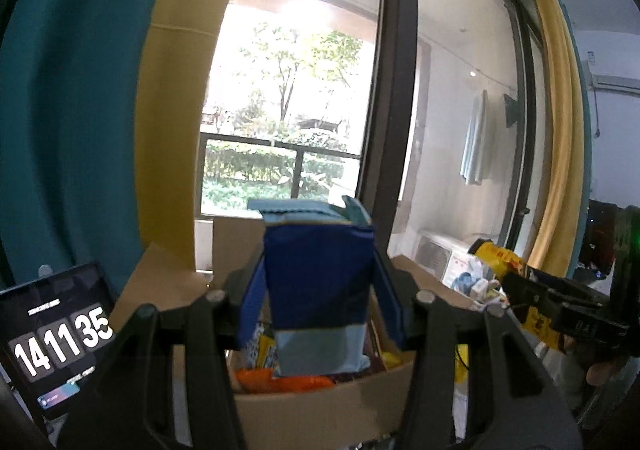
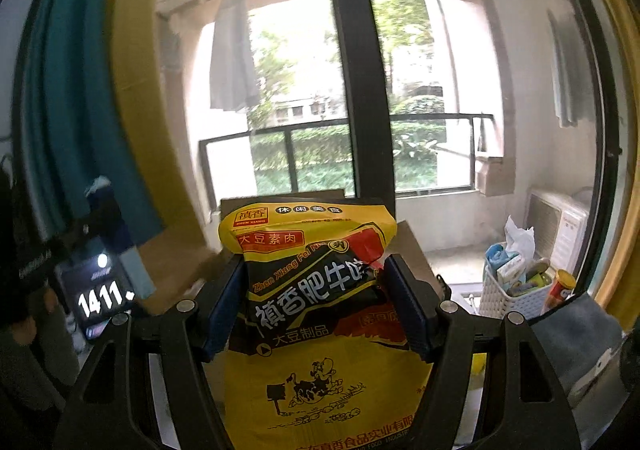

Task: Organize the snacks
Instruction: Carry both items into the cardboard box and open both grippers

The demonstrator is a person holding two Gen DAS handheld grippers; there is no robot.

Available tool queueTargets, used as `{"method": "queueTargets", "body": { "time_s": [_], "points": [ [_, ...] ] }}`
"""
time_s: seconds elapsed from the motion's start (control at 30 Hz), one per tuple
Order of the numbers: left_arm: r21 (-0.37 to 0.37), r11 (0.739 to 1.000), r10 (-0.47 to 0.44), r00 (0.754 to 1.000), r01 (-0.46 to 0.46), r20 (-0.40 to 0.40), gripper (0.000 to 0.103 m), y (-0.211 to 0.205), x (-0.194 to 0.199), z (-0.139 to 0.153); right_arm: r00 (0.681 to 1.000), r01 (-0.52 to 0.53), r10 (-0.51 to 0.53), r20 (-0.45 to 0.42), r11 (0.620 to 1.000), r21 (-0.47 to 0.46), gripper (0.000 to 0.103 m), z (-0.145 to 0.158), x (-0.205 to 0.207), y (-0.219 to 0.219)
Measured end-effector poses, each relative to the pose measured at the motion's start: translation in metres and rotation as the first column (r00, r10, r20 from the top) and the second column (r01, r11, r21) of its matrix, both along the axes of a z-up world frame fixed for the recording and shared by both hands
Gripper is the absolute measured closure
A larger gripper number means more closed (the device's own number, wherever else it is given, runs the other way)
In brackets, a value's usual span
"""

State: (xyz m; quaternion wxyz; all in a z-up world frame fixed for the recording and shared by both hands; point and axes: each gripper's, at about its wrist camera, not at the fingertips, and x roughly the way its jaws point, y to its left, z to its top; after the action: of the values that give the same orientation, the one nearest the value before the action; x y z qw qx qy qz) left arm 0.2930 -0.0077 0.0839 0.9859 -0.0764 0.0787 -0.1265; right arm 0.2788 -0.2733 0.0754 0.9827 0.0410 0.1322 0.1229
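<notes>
A wide window with a dark central post (image 2: 352,62) fills the upper part of both wrist views, flanked by a yellow curtain (image 1: 172,130) and a teal curtain (image 1: 72,110) at the left of the frame. Below it, in the lower middle of the left wrist view, an open cardboard box (image 1: 320,406) is seen, with orange and yellow packets lying inside it. In the right wrist view a large yellow and black snack bag (image 2: 320,290) is gripped at lower centre by the right gripper (image 2: 316,298): its blue-padded fingers (image 2: 408,310) are set fairly wide apart and pressed into the bag's two sides, so that the bag is pinched in at the middle and held upright. In the left wrist view a dark blue snack packet (image 1: 316,282) with pale blue ends is clamped upright at lower centre by the left gripper (image 1: 320,290), whose fingers (image 1: 252,302) stand about half open and bear on both of its sides, above the box. A white basket (image 2: 516,298) of small items is seen at the lower right of the right wrist view. A tablet (image 1: 56,334) showing a clock lies at the lower left of the left wrist view.
</notes>
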Motion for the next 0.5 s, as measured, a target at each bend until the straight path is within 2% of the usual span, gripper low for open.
{"method": "queueTargets", "body": {
  "time_s": [0.17,0.3,0.5],
  "points": [
    [0.016,1.0,0.001,0.999,0.0,-0.032,0.052,-0.009,0.036,-0.011,1.0,0.022,-0.023,0.005,0.999,0.027,0.03,0.002,0.029,0.001],
    [0.04,0.999,-0.01,0.994,0.014,-0.106,0.052,-0.015,0.07,-0.027,0.999,0.031,-0.031,0.005,0.999,0.039,0.03,0.001,0.054,0.005],
    [0.035,0.999,-0.025,0.976,0.033,-0.216,0.052,-0.009,0.107,-0.048,1.0,0.008,-0.008,-0.026,1.0,0.029,0.03,-0.005,0.094,0.023]
  ]
}}
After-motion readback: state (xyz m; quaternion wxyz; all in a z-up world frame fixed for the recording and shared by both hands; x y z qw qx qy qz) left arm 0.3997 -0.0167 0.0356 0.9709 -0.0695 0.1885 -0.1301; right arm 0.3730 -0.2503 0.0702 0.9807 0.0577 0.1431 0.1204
